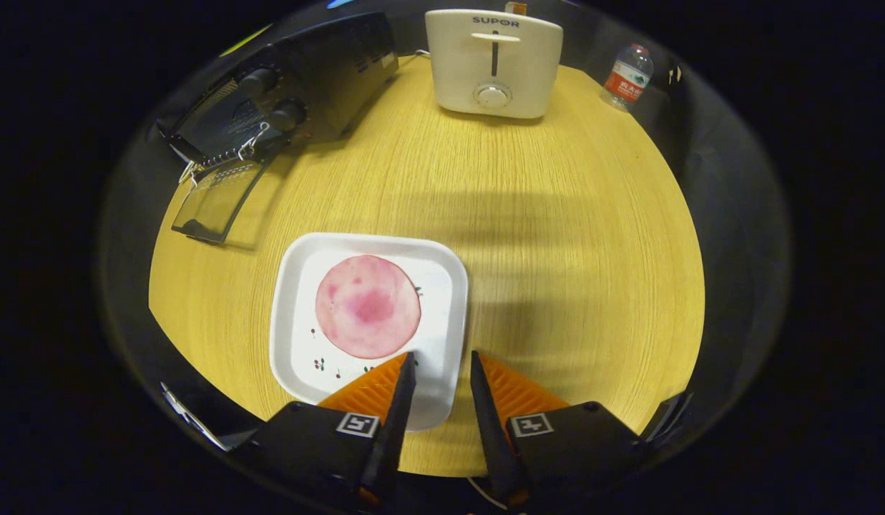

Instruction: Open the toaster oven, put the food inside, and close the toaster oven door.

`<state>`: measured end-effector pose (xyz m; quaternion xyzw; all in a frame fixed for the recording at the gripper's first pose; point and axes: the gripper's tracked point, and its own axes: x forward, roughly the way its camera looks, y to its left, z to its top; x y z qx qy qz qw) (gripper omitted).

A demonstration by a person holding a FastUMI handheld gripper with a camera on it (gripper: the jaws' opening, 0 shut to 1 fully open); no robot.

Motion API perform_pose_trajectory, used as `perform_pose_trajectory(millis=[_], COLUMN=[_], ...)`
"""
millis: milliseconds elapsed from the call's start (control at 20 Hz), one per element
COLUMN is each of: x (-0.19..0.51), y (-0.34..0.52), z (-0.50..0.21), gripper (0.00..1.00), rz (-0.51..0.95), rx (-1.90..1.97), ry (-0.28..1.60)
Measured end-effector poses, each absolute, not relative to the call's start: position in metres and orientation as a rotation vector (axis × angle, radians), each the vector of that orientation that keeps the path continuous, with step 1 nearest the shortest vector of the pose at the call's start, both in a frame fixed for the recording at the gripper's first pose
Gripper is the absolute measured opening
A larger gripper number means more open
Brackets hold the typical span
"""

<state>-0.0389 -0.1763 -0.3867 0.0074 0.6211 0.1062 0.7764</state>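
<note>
Toaster oven (292,100) door's down already, beyond the plate (299,357). Gripper (442,361) slightly open, empty, at plate's near edge w/ ham slice (368,306) just ahead, prob lining up the grab.

1. Staged kitchen bench in a recording booth: round wooden table (542,236), dark cloth walls around.
2. Appliances: black toaster oven (292,100) at 11 o'clock, door down; white toaster (494,63) at 12.
3. Water bottle (627,76) at 1 o'clock.

The food slice (368,306) lies on the plate (299,357) just ahead of the parted tool (442,355), toaster oven (299,93) beyond.
</note>
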Motion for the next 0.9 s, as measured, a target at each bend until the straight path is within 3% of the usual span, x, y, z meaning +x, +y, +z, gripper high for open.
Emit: perform_pose_trajectory(millis=[250,500,600,750,900], x=[-0.039,-0.042,-0.040,-0.038,-0.040], y=[-0.177,-0.183,-0.181,-0.181,-0.180], z=[-0.385,-0.373,-0.386,-0.390,-0.386], gripper=[0.27,0.24,0.13,0.04,0.02], rz=[0.235,0.233,0.230,0.276,0.301], rx=[0.057,0.081,0.147,0.243,0.308], ry=[1.330,1.370,1.393,1.410,1.415])
